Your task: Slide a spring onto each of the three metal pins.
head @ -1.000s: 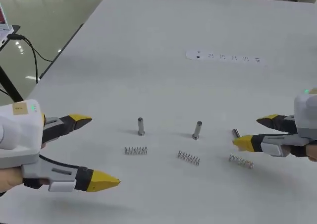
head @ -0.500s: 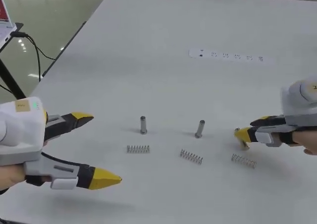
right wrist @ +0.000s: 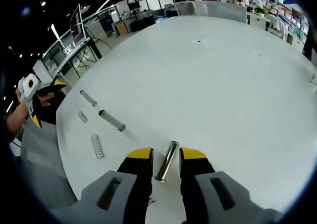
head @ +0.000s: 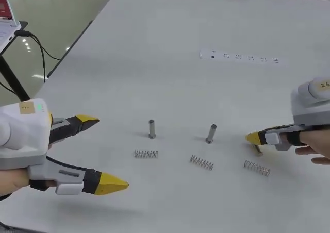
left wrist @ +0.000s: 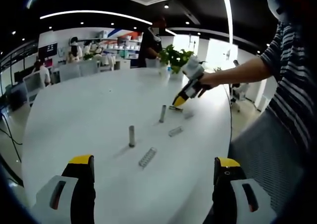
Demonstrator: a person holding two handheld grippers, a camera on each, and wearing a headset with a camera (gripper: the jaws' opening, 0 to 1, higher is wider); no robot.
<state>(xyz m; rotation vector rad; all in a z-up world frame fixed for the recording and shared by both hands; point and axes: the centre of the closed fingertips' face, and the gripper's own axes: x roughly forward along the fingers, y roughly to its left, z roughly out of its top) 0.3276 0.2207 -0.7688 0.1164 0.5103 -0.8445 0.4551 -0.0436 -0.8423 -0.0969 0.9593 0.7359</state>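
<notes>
Right gripper view: my right gripper (right wrist: 166, 153) has its 2 yellow tips drawn in close either side of the rightmost pin (right wrist: 167, 160); I can't tell if it's pinched. Head view: left gripper (head: 102, 152) hovers spread wide, holding nothing. Left pin (head: 151, 129) and middle pin (head: 211, 133) stand on the white table (head: 170, 63). Left spring (head: 146, 153), middle spring (head: 201, 163) and right spring (head: 257, 168) lie just in front of the pins.

At your workbench, a white table (head: 165, 37) carried a power strip (head: 238, 57) near its far edge, while a black cable (head: 43, 57) trailed across the floor beside it.
</notes>
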